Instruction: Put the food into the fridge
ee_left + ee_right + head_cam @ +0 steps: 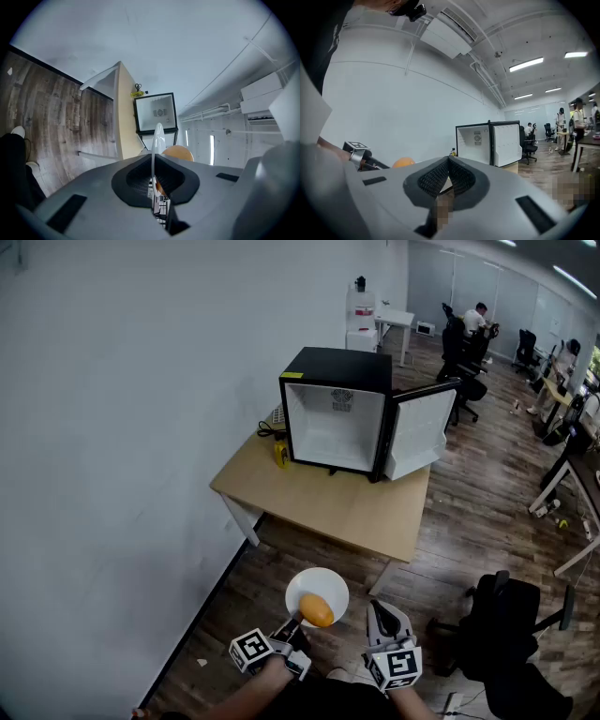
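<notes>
A white plate (317,589) carries an orange, rounded piece of food (317,611); my left gripper (298,622) is shut on the plate's near rim, low in the head view. In the left gripper view the plate (157,140) stands edge-on between the jaws, with the food (178,152) just right of it. My right gripper (384,615) hangs beside it, shut and holding nothing (449,176). The black mini fridge (337,409) sits on the wooden table (328,507) ahead. Its door (419,430) is swung open to the right, and the white inside shows nothing in it.
A small yellow object (280,453) lies on the table left of the fridge. The white wall (122,427) runs along the left. A black office chair (506,624) stands at lower right. Desks, chairs and seated people (478,320) fill the far right.
</notes>
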### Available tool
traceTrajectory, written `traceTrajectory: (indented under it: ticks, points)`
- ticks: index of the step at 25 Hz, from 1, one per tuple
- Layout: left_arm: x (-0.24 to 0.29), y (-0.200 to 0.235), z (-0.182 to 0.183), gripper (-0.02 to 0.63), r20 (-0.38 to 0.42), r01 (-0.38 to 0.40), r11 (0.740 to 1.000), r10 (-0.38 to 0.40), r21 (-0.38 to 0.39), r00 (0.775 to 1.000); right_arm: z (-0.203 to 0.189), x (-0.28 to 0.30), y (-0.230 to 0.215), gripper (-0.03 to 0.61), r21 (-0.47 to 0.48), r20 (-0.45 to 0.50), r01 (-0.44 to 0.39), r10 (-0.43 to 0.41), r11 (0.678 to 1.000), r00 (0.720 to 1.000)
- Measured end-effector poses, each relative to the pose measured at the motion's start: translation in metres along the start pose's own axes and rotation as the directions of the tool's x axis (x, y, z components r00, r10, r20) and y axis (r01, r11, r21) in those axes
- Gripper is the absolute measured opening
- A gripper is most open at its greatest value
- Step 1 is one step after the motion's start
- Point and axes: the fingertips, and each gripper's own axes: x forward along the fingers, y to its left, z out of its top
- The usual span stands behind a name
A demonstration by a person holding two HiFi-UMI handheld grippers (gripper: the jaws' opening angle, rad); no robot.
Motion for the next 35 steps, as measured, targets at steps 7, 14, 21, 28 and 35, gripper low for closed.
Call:
traceTrajectory:
  ticks: [7,14,21,28,35]
  points:
    - [0.005,-0.002,0.001,0.020,0.026,-0.008,1.000,0.007,0.005,1.000,0.004,0.002,-0.015,0.060,0.001,0.054,0.028,-0.028,1.000,0.998]
    - [0.003,-0.002,0.011,0.020,0.074,-0.015,1.000,0.015,0.004,0.997,0.003,0.008,-0.015,0.060,0.042,0.100,-0.029,0.025,0.999,0.995]
    - [0.013,0.006,0.036,0.020,0.110,-0.029,1.000,0.030,-0.012,0.993,0.000,0.041,-0.008,0.060,0.013,0.081,-0.060,0.059,0.998,0.995]
    - [0.034,0.011,0.068,0.020,0.098,-0.041,0.998,0.045,-0.051,0.994,0.002,0.088,0.001,0.060,0.003,0.033,-0.050,0.050,0.999,0.998]
    - [0.083,0.011,0.128,0.020,0.025,-0.020,0.999,0.021,-0.027,0.999,0.006,0.162,0.004,0.060,0.008,-0.039,-0.012,0.013,1.000,0.999]
